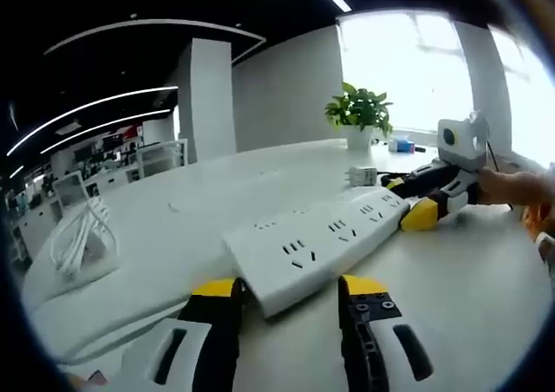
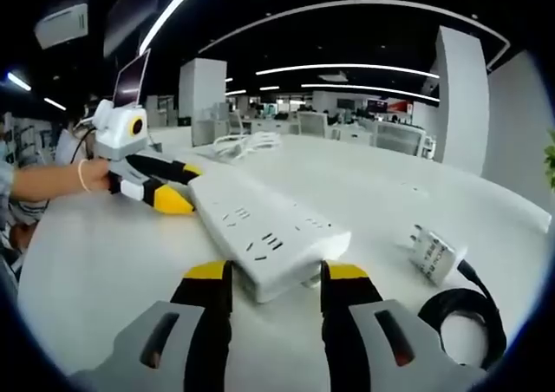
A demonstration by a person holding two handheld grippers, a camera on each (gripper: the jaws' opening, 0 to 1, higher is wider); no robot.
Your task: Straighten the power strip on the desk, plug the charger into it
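With each gripper's fingers spread apart around one end of the power strip (image 1: 316, 240) — left gripper (image 1: 290, 290), right gripper (image 2: 270, 275) — uneven pushing could skew it toward the charger (image 2: 435, 253) beside the right fingers.

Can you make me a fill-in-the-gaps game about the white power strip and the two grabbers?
1. The power strip is coloured ____.
2. The charger lies on the desk, not yet ____ in.
3. The tips of the left gripper are ____.
4. One gripper is at each ____ of the strip.

Missing words: white; plugged; yellow; end
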